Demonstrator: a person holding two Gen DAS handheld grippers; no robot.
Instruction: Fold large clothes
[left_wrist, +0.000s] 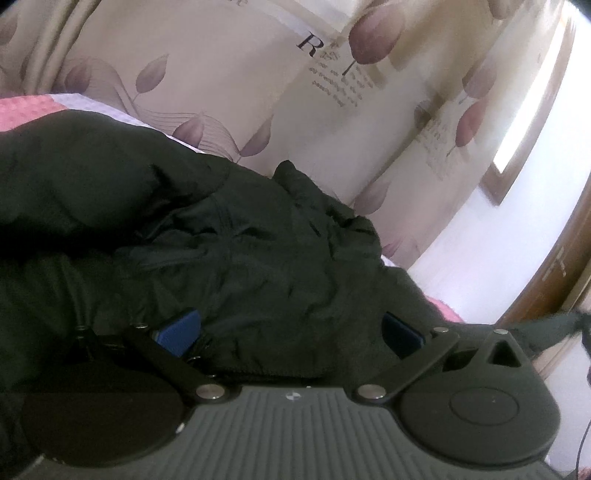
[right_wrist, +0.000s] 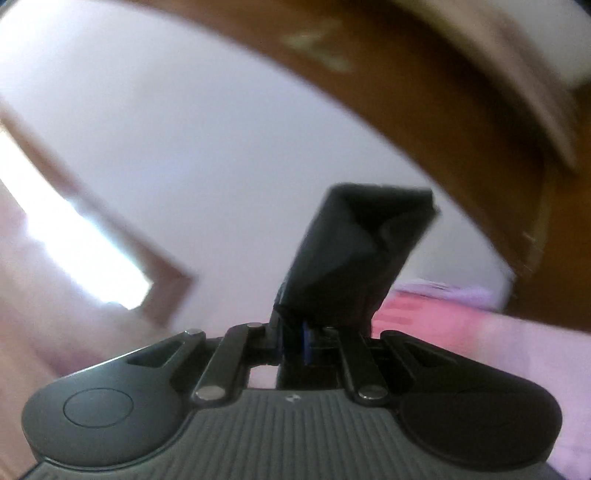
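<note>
A large black jacket (left_wrist: 221, 240) lies crumpled on the bed and fills the left and middle of the left wrist view. My left gripper (left_wrist: 290, 332) stands wide open low over it. A bulge of the jacket sits between its blue pads (left_wrist: 177, 332), and the pad faces show free of the cloth. In the blurred right wrist view my right gripper (right_wrist: 295, 339) is shut on a black end of the garment (right_wrist: 351, 251), which sticks up from between the fingers. Which part of the jacket that end belongs to I cannot tell.
A pink and white bed cover (left_wrist: 22, 110) lies under the jacket and shows again as the pink cover (right_wrist: 424, 314). A leaf-patterned curtain (left_wrist: 221, 74) hangs behind the bed beside a bright window (left_wrist: 535, 110). A curved brown wooden board (right_wrist: 406, 92) crosses the top right.
</note>
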